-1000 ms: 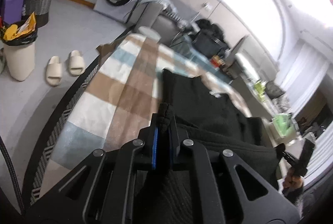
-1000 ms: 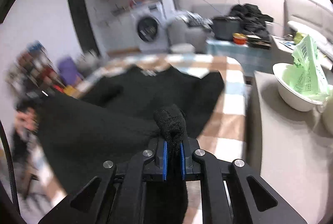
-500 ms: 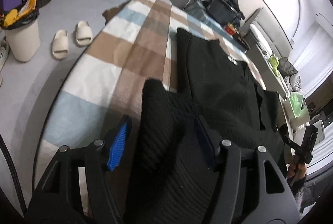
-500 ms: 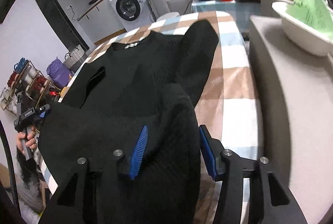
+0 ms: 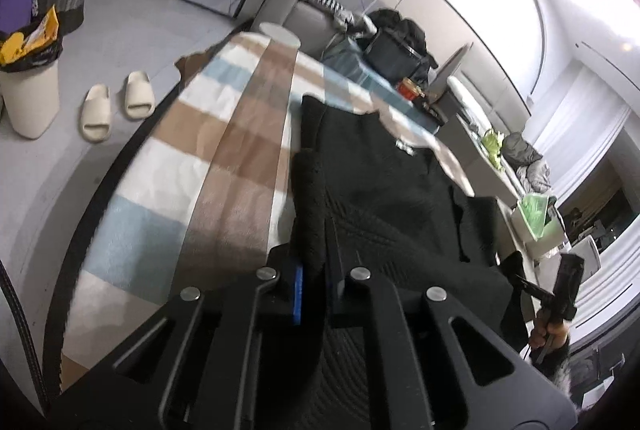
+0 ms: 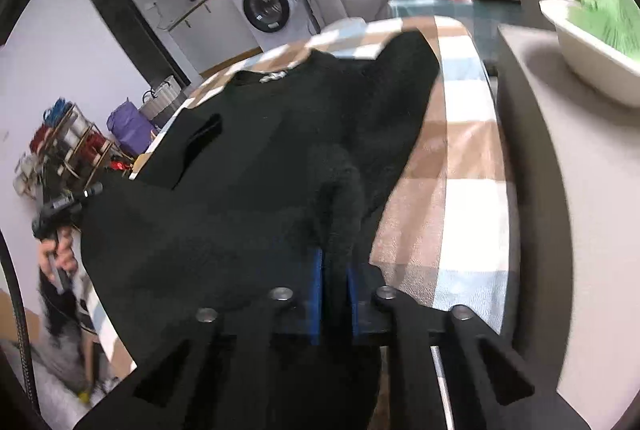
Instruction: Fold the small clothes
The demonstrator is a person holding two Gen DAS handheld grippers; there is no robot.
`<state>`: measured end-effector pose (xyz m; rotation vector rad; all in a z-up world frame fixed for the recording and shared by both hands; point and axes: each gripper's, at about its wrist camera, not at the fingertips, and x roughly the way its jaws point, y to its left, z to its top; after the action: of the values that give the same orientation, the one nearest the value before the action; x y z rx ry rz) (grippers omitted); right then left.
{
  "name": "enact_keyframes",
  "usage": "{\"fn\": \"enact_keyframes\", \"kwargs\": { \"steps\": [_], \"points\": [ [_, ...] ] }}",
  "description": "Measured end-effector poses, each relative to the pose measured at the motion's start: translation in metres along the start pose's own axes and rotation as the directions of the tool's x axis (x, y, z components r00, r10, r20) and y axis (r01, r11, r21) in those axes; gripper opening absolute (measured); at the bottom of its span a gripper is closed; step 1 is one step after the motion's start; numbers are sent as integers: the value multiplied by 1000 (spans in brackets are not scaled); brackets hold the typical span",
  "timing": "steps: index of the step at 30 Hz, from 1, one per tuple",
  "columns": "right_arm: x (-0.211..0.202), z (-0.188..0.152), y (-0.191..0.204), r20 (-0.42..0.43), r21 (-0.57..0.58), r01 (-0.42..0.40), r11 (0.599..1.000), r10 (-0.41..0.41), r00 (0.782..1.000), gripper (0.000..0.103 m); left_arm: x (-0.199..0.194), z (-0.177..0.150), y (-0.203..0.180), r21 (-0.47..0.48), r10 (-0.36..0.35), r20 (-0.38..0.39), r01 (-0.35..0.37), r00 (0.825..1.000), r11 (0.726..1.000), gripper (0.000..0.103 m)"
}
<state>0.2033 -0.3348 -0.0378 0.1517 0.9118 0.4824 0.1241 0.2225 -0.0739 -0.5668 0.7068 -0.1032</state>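
Change: both grippers, spread wide half a second ago, again pinch the sweater.
Left gripper (image 5: pixel 316 270): clamped on black sweater (image 5: pixel 384 182) hem.
Right gripper (image 6: pixel 334 274): pinching sweater too.
Surface: checked blanket (image 5: pixel 224 150).

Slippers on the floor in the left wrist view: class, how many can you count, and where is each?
2. One slipper lies beside the white bin; the other slipper is just right of it, nearer the checked blanket. None seem hidden.

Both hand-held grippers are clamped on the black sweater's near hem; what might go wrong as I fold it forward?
1. Each hand-held gripper, left and right, pinches only a narrow bunch of the black sweater, so the thick knit may slip out.
2. The right sleeve lies spread loose on the checked blanket, so it may get folded in crooked.
3. The white bowl sits near that side; a wide swing may clip it.
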Motion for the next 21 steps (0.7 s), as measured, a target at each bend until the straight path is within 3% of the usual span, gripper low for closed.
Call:
{"fn": "enact_keyframes", "kwargs": {
  "steps": [5,11,16,18,19,20,21],
  "points": [
    [-34,4,20,152,-48,15,999,-7,988,9,-13,14,-10,3,-38,75,37,997,999,4],
    [-56,27,21,289,46,79,996,-89,953,9,0,47,-15,-41,-28,143,34,989,999,4],
    [-25,48,15,243,133,173,976,-201,949,9,44,63,-20,-24,122,95,-120,988,992,5],
    [-8,51,12,191,157,241,958,-269,944,20,56,63,-17,-25,172,51,-171,984,985,5],
    [0,52,10,150,162,286,944,-310,939,26,57,61,-13,-30,175,27,-174,984,984,10],
    [1,51,7,133,171,295,940,-319,938,26,54,58,-10,-32,184,16,-183,983,983,13],
    [-1,48,4,128,183,273,944,-298,946,28,51,54,-7,-29,194,13,-193,981,981,23]
  ]
}}
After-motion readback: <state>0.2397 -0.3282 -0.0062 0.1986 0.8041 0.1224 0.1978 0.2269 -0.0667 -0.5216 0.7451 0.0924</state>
